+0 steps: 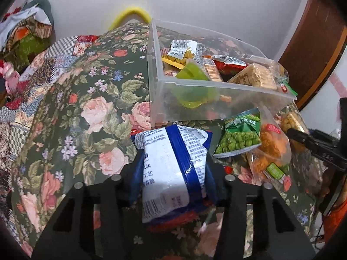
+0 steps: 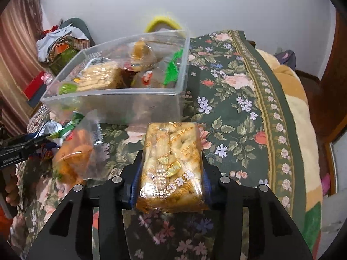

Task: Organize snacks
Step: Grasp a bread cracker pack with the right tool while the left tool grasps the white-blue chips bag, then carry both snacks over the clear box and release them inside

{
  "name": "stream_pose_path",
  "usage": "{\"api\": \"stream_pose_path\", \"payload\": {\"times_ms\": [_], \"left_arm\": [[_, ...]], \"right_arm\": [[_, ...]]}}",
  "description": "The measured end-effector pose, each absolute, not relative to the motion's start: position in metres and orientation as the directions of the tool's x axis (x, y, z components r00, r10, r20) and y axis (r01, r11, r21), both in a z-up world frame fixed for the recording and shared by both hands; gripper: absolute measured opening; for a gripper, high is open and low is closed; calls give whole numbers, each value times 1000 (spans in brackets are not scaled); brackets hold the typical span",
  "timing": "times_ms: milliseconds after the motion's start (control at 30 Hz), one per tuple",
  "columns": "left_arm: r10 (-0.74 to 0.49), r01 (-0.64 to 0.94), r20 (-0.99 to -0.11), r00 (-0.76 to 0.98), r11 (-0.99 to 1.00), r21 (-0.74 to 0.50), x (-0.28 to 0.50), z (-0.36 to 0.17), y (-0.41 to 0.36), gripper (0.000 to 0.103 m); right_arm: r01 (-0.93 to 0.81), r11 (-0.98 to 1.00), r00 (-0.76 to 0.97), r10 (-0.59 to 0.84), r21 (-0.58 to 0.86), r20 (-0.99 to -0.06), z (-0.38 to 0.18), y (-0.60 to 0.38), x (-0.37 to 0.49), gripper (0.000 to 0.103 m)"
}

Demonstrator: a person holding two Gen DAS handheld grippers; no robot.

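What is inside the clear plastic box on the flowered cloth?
The clear plastic box holds several snack packs: a green jelly cup, a pale cracker pack, a red pack. What lies beneath them is covered.

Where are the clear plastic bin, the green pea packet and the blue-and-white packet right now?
clear plastic bin (image 1: 227, 91): left wrist view, bare front wall.
green pea packet (image 1: 239, 137): left wrist view, middle of its printed face.
blue-and-white packet (image 1: 173, 169): left wrist view, white back panel between the fingers.
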State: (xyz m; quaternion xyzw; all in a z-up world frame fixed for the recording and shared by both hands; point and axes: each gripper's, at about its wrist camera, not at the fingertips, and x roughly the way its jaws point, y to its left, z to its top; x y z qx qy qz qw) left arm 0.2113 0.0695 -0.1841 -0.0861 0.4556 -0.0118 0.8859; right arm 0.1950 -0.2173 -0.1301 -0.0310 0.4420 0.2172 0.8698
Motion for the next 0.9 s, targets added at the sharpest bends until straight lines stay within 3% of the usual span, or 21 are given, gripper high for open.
{"api": "stream_pose_path", "payload": {"times_ms": [533, 900], "left_arm": [[-65, -43, -709, 703, 990, -134, 181, -114, 71, 47], [-54, -10, -624, 780, 995, -98, 213, -69, 60, 47]], "right_arm": [[-483, 862, 601, 454, 154, -658, -61, -189, 176, 42], [-537, 832, 623, 503, 140, -600, -37, -142, 200, 42]]}}
